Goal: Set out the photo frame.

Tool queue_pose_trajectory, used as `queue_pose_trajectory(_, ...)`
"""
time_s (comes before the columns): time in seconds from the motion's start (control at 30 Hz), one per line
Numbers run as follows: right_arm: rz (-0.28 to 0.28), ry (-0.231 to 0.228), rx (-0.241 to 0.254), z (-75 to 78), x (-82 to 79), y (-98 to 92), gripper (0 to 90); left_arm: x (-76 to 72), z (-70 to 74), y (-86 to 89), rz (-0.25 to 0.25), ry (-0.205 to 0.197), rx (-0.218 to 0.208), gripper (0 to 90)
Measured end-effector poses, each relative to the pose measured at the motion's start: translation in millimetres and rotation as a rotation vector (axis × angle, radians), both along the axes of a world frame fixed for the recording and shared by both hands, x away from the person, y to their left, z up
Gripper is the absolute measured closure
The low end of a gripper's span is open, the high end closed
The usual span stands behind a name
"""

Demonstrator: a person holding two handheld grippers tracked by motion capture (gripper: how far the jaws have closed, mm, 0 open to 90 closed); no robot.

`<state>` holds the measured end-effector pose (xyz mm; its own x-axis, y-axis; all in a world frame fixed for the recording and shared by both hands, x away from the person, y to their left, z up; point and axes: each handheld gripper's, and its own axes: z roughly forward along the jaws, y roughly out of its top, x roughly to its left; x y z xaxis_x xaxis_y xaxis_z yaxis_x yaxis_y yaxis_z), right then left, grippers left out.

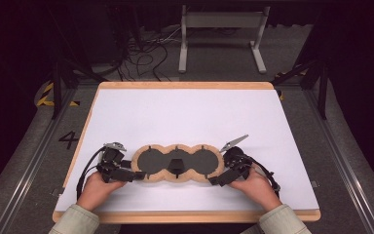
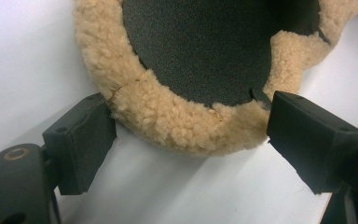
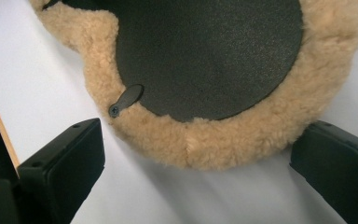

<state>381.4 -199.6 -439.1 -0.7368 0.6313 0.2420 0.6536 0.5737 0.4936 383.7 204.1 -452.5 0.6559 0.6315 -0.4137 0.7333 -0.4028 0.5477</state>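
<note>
High view: a three-lobed fleece-rimmed pad (image 1: pixel 177 164) lies flat at lower centre of the frame, dark discs inside a tan woolly border. My left claw (image 1: pixel 132 175) sits at its left end, my right claw (image 1: pixel 216 181) at its right end, both spread wide and gripping nothing. The white table (image 1: pixel 185 112) is bare above the pad, with a wooden lip around it. Beyond it, at the top of the frame, a grey metal stand (image 1: pixel 222 34) and loose cables (image 1: pixel 143 53) sit on a dark floor; yellow-black tape (image 1: pixel 45 95) marks the upper left.

Left claw view: the woolly rim (image 2: pixel 186 121) bulges between my two black pads; the left-hand one just brushes the fleece, the right-hand one sits close to a rim notch. Risk, as I judge it: if I close here I pinch only pile, the fleece compresses and slips free, or the pad folds at the narrow neck.

Right claw view: the rim (image 3: pixel 223 140) sits centred at the top, clear of both pads. A small dark tab (image 3: pixel 126 100) lies left of centre. Uneven lifting could sag the middle lobe or drag the pad off the near edge.
</note>
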Motion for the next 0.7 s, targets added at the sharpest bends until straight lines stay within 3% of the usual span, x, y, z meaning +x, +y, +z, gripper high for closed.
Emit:
queue_pose_trajectory(0.27,-0.027,0.029,0.023,1.2,2.8,-1.1,5.1,1.6,0.0,2.3,0.009,0.015,-0.02,18.6)
queue_pose_trajectory(0.7,-0.097,0.03,0.068,7.4,2.2,-9.2,18.1,1.0,2.8,0.2,0.026,-0.014,0.023,25.0)
